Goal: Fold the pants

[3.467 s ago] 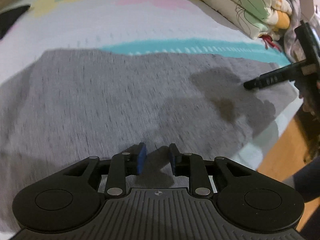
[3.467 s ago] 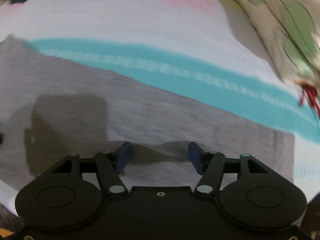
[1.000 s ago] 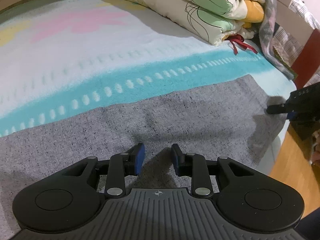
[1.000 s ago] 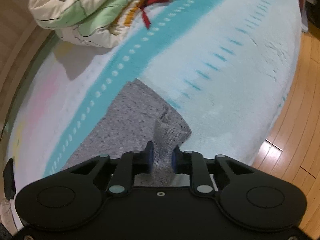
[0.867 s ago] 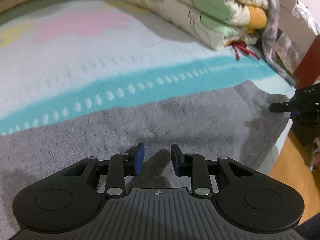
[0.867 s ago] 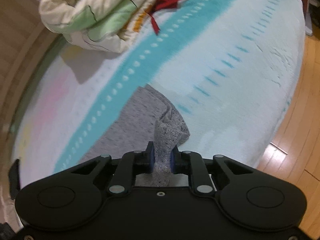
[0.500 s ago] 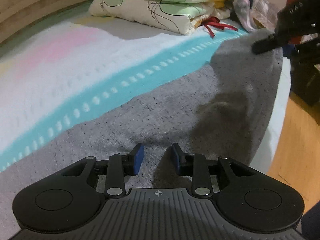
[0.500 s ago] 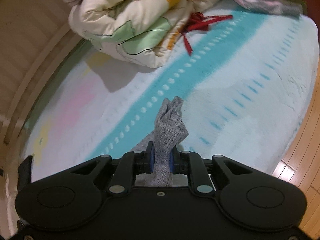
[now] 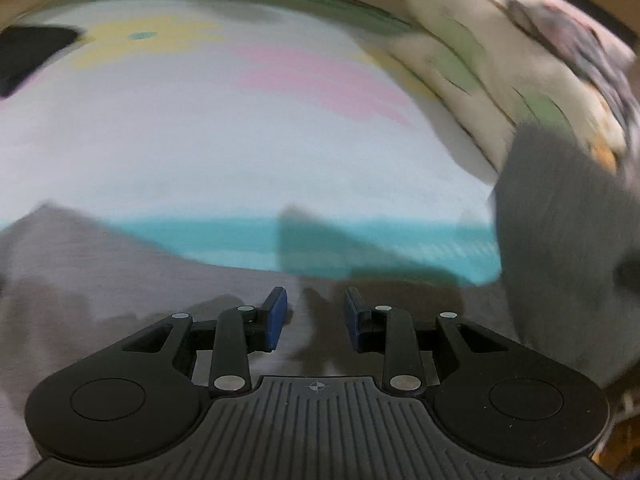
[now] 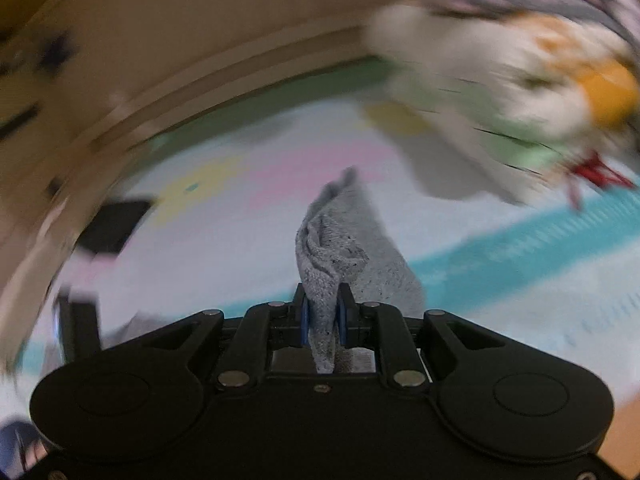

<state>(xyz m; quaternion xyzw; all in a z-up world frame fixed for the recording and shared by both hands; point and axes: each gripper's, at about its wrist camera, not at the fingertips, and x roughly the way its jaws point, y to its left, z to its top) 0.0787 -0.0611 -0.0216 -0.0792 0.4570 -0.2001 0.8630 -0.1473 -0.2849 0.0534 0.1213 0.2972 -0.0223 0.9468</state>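
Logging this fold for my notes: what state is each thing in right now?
right gripper: shut on a bunched end of the pants
pants: one end lifted, the rest lying on the bed
left gripper: fingers apart, nothing between them
quilt: bundled at the far side of the bed

pants (image 10: 344,248) | grey speckled knit | 1 end bunched, lifted off bed, standing upright in creased peak | rest (image 9: 120,280) lying flat on bed, near edge | lifted part hangs at right, blurred

Speckled grey pants (image 10: 340,248) over a white blanket (image 9: 200,140) striped teal, pink, yellow.
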